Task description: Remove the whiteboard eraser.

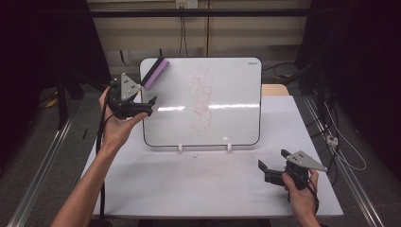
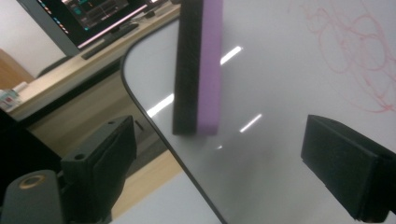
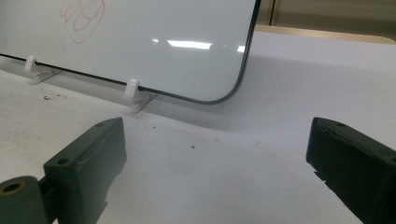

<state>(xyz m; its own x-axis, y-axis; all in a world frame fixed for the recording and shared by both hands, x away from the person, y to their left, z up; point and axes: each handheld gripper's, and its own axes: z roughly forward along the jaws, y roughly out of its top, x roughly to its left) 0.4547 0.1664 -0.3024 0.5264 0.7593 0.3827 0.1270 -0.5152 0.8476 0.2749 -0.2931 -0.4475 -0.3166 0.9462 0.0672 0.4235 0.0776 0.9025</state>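
Observation:
A whiteboard (image 1: pixel 227 123) stands tilted on two white clips on the table, with red scribbles (image 1: pixel 201 99) down its middle. A purple and black eraser (image 1: pixel 156 73) clings to its top left corner. My left gripper (image 1: pixel 152 105) hovers open at the board's left edge, just below the eraser. In the left gripper view the eraser (image 2: pixel 198 65) lies ahead between the spread jaws, untouched. My right gripper (image 1: pixel 272 160) rests open low over the table, right of the board's bottom edge. In the right gripper view the board's lower corner (image 3: pixel 219 88) and a clip (image 3: pixel 132 88) lie ahead.
The white table (image 1: pixel 189 184) has bare room in front of the board. Small dark crumbs (image 3: pixel 51 97) lie by the clips. A monitor (image 2: pixel 93 18) stands on a desk behind the board. Metal rails (image 1: pixel 42 161) run along both sides of the table.

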